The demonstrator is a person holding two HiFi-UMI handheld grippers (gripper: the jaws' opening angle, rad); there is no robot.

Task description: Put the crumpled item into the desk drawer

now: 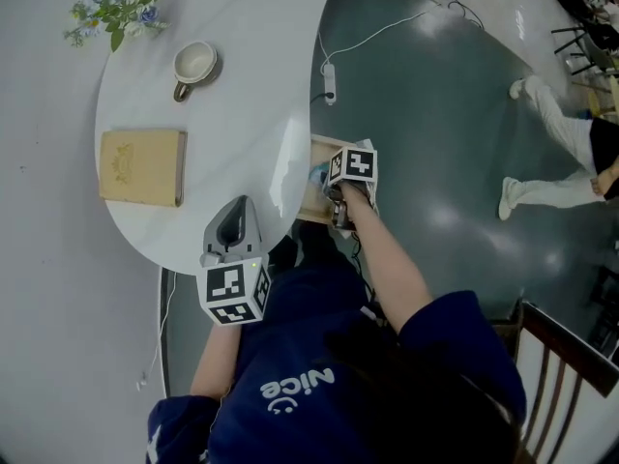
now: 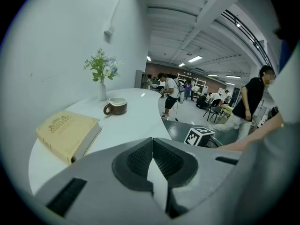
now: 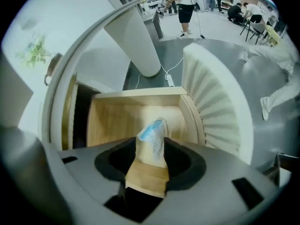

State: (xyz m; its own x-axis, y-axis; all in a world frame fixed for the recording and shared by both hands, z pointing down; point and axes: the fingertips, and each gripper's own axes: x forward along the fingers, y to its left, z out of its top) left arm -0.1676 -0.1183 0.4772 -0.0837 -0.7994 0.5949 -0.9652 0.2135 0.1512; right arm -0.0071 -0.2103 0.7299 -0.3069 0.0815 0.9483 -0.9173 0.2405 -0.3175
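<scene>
My right gripper (image 3: 151, 148) stands fully open over the crumpled plastic wrapper (image 3: 153, 131), which lies free in the wooden drawer (image 3: 110, 121). My left gripper (image 2: 152, 143) is closed and empty.

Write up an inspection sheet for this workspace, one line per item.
Surface: white round table, glossy.
Job's things: crumpled item lies in the open wooden drawer under the table edge.
Clutter: book, cup and vase of flowers on the table.
Grippers: left gripper jaws together, empty, at the table's near edge; right gripper jaws apart above the crumpled item, not pressing it.
Cables: white cable and power strip on the floor.
Surroundings: person walking past; wooden chair at right.
</scene>
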